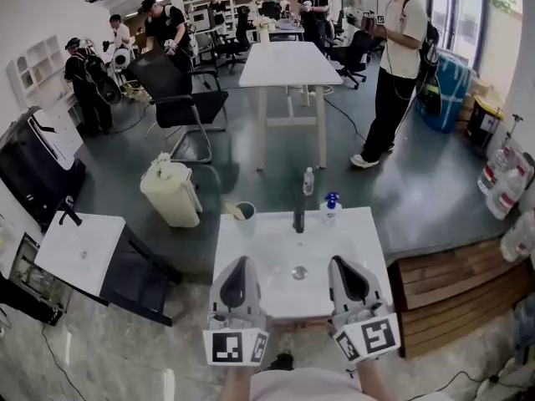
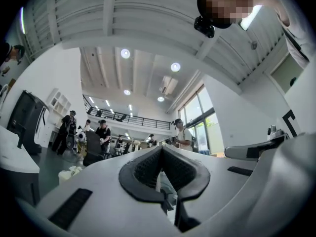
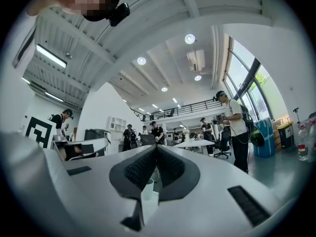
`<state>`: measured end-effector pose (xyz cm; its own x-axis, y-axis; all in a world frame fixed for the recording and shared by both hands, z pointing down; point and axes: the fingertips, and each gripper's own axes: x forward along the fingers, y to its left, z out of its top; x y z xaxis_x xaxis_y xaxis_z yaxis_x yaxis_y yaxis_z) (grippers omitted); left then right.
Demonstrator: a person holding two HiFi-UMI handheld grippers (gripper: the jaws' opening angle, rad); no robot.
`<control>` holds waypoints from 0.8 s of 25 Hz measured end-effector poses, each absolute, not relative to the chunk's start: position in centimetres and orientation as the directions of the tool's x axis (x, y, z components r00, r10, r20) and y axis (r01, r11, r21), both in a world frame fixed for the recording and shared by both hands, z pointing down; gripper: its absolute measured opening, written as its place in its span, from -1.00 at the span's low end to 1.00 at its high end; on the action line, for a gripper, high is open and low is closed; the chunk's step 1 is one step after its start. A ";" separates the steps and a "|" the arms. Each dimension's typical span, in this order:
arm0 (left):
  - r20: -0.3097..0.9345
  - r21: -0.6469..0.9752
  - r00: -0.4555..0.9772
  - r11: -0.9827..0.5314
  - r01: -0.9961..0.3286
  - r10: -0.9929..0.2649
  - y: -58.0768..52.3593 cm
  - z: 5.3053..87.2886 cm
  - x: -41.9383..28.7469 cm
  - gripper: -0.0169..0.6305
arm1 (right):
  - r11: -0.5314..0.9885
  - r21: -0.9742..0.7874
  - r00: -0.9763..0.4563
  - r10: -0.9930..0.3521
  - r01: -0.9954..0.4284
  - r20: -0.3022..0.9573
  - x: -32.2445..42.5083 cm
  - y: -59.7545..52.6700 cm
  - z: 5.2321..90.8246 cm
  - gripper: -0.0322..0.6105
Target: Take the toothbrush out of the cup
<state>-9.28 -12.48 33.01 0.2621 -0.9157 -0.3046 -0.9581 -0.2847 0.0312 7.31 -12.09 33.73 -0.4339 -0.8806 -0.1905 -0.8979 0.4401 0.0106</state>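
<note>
— Closest in, low in the head view?
— Left gripper [image 1: 242, 261] at lower centre-left and right gripper [image 1: 338, 261] at lower centre-right, side by side above the near part of a small white table [image 1: 267, 253], both pointing toward the top of the frame.

— Jaws apart or together?
— Together on both, tips meeting, as seen in each gripper view. Nothing caught between the pads of either.

— And the cup?
— Cup [image 1: 245, 211] upright at the tabletop's upper left corner, well apart from both grippers. Toothbrush [image 1: 233, 210] inside it, leaning left over the rim. Same cup glimpsed low in the right gripper view, through the gap beneath the closed tips.

— Anything else on that table?
— Dark bottle [image 1: 298, 217] upright at the middle of the far edge. Spray bottle [image 1: 331, 205] with a blue top just to its right. Clear bottle [image 1: 308, 180] above those two; on the table or behind it, impossible to tell. Small round thing [image 1: 299, 271] mid-table, between the two grippers.

— Farther off?
— Long white table [image 1: 288, 65] at upper centre, black chair [image 1: 180, 98] to its left, several people standing around.
</note>
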 end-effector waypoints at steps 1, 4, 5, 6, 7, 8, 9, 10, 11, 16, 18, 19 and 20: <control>-0.297 0.035 0.265 -0.288 -0.957 -0.917 -14.1 33.2 -9.6 -0.90 | 0.439 0.012 -0.433 -0.881 -0.899 -0.191 7.0 -13.6 33.6 -0.86; -0.290 0.044 0.273 -0.298 -0.954 -0.917 -18.5 33.8 -10.5 -0.90 | 0.436 0.021 -0.432 -0.883 -0.900 -0.184 5.8 -18.1 33.9 -0.86; -0.288 0.043 0.280 -0.305 -0.952 -0.916 -19.9 33.9 -10.7 -0.90 | 0.438 0.024 -0.434 -0.882 -0.899 -0.181 5.4 -19.4 34.1 -0.86; -0.284 0.040 0.290 -0.314 -0.949 -0.914 -21.1 33.9 -10.9 -0.90 | 0.440 0.024 -0.437 -0.882 -0.898 -0.178 5.1 -20.7 34.2 -0.86; -0.279 0.035 0.301 -0.323 -0.946 -0.912 -22.3 34.0 -11.0 -0.90 | 0.442 0.019 -0.438 -0.882 -0.897 -0.176 4.7 -21.7 34.3 -0.86; -0.276 0.026 0.311 -0.331 -0.943 -0.909 -23.3 33.9 -11.2 -0.90 | 0.443 0.010 -0.438 -0.882 -0.896 -0.177 4.3 -22.7 34.3 -0.86; -0.277 0.015 0.316 -0.333 -0.943 -0.908 -24.3 33.7 -11.4 -0.90 | 0.447 -0.002 -0.439 -0.880 -0.895 -0.178 3.9 -23.7 34.2 -0.86; -0.279 0.005 0.315 -0.329 -0.944 -0.907 -25.1 33.5 -11.6 -0.90 | 0.454 -0.013 -0.445 -0.877 -0.891 -0.181 3.4 -24.5 34.1 -0.86; -0.283 -0.003 0.308 -0.321 -0.947 -0.908 -25.7 33.3 -11.9 -0.90 | 0.465 -0.017 -0.454 -0.871 -0.885 -0.185 2.8 -25.3 33.9 -0.86; -0.306 -0.021 0.287 -0.295 -0.955 -0.908 -27.8 32.7 -11.9 -0.90 | 0.488 0.092 -0.496 -0.847 -0.868 -0.191 1.0 -28.3 33.3 -0.86; -0.307 -0.026 0.265 -0.270 -0.963 -0.914 -28.3 32.5 -11.8 -0.90 | 0.500 0.132 -0.516 -0.836 -0.856 -0.185 0.8 -29.1 33.2 -0.86; -0.305 -0.018 0.249 -0.256 -0.966 -0.919 -28.3 32.4 -11.7 -0.90 | 0.509 0.142 -0.528 -0.831 -0.849 -0.177 0.8 -29.2 33.3 -0.86; -0.304 -0.007 0.237 -0.246 -0.969 -0.923 -28.2 32.4 -11.7 -0.90 | 0.519 0.147 -0.538 -0.826 -0.842 -0.168 0.8 -29.2 33.4 -0.86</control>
